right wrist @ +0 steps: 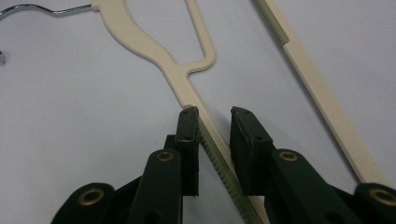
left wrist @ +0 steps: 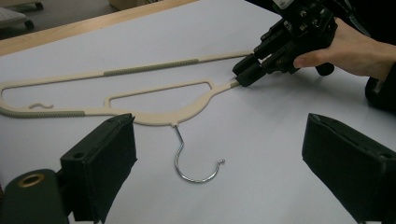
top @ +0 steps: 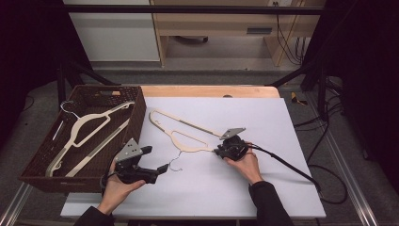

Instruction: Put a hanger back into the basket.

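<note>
A cream plastic hanger (top: 188, 141) with a metal hook (top: 175, 164) lies flat on the white table sheet (top: 263, 179). My right gripper (top: 220, 151) is down at the hanger's right end. In the right gripper view its jaws (right wrist: 214, 114) straddle the ribbed shoulder arm of the hanger (right wrist: 140, 42). The left pad is against the arm and a gap shows at the right pad, so it is open. My left gripper (top: 157, 159) hovers near the hook, at its left, and is wide open (left wrist: 219, 126) with nothing between its fingers. It faces the hook (left wrist: 196, 177) and the right gripper (left wrist: 243, 74).
A dark wicker basket (top: 136, 117) stands at the table's left with more cream hangers (top: 84, 125) inside. The right gripper's black cable (top: 287, 165) trails off to the right. The wooden table edge (top: 207, 91) runs along the back.
</note>
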Motion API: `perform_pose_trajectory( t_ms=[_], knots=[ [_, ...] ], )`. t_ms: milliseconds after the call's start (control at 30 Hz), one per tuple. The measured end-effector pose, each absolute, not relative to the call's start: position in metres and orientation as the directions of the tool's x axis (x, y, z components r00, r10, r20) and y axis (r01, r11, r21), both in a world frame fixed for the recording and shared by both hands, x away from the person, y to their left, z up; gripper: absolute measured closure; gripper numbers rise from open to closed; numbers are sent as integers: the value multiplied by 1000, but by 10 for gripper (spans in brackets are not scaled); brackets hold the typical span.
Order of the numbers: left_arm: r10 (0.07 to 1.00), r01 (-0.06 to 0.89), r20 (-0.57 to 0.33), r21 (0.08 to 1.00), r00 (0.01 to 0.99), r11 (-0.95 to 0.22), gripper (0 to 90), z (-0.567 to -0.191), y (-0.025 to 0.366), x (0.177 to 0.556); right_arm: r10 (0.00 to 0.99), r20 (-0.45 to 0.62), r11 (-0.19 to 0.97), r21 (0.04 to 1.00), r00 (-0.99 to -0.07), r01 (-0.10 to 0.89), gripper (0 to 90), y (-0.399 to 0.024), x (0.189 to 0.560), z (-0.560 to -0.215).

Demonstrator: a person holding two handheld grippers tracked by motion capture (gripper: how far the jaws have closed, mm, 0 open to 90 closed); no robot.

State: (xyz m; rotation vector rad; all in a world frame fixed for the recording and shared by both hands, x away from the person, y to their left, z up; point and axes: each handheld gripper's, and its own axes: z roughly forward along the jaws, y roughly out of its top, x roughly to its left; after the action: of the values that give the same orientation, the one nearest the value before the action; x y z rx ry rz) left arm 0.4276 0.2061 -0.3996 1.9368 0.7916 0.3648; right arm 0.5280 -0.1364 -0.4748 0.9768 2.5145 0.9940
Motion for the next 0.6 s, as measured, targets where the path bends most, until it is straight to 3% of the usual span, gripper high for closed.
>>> perform_pose_trajectory(
  t_ms=[400,533,600],
  knots=[
    [666,377,-72,867,742,-327,98,-402,205,427,612,36,579,659,-790,479,776,-134,508,-471],
    [664,377,-68,864,745,-334,98,-402,205,427,632,70,562,645,-772,518,782,-131,499,-470],
    [665,377,-70,866,744,-330,98,-402,205,427,605,50,583,652,-795,485,781,-132,497,-471]
  ],
)
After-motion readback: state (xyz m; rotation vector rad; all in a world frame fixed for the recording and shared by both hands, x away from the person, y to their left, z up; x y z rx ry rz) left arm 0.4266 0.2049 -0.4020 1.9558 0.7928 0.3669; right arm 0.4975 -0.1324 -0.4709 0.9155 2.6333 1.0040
